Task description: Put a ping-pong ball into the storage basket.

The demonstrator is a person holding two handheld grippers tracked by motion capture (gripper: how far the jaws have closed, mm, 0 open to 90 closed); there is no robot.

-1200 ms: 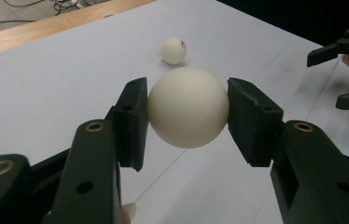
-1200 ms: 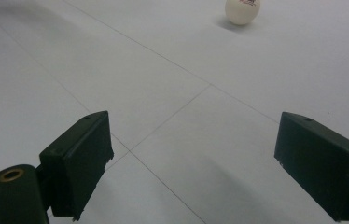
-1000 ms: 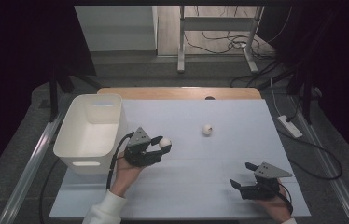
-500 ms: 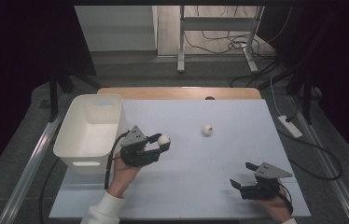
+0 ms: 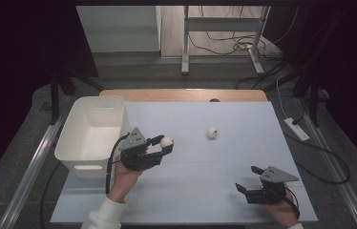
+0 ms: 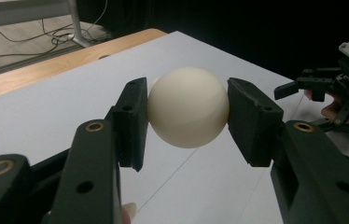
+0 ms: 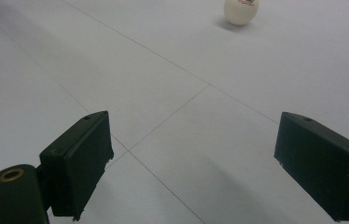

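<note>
The left claw is clamped on a cream ball, both pads pressed to its sides, holding it above the table. Just to that claw's left stands a white bin. The right claw sits wide open and empty near the table's front edge. A second ball lies on the table well ahead of it.

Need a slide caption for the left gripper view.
Left hand-held gripper clamps a white ball above the table.
</note>
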